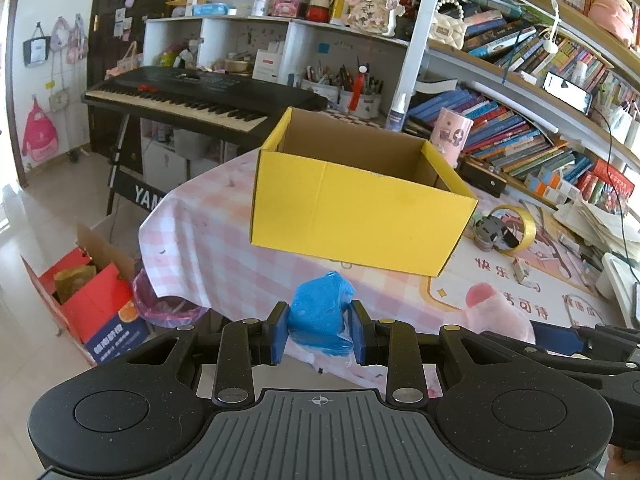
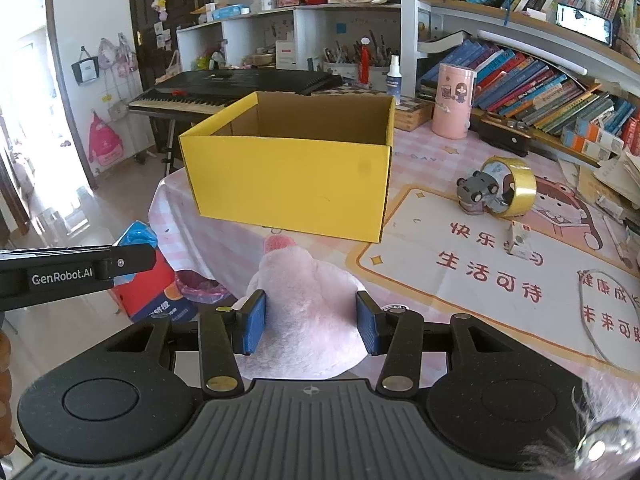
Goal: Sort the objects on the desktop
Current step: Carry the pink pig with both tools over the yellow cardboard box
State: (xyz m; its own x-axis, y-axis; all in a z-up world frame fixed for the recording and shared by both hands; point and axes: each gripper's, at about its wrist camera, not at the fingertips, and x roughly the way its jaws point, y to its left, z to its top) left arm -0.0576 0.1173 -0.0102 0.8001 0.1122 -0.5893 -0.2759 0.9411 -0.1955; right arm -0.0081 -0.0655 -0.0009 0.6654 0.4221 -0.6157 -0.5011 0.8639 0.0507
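An open yellow cardboard box (image 1: 360, 208) stands on the pink checked tablecloth; it also shows in the right wrist view (image 2: 292, 184). My left gripper (image 1: 319, 330) is shut on a blue plastic-wrapped lump (image 1: 320, 312), held above the table's near edge, short of the box. The blue lump also shows at the left of the right wrist view (image 2: 138, 234). My right gripper (image 2: 311, 322) is shut on a pink plush toy (image 2: 308, 300), held in front of the box; the toy also shows in the left wrist view (image 1: 496, 312).
A roll of yellow tape (image 2: 510, 190) with a grey toy car (image 2: 476, 192) in front lies right of the box, with a small carton (image 2: 518, 240) nearer. A pink canister (image 2: 454, 100) and books stand behind. A red box (image 1: 92, 296) and bin (image 1: 168, 304) sit on the floor at left.
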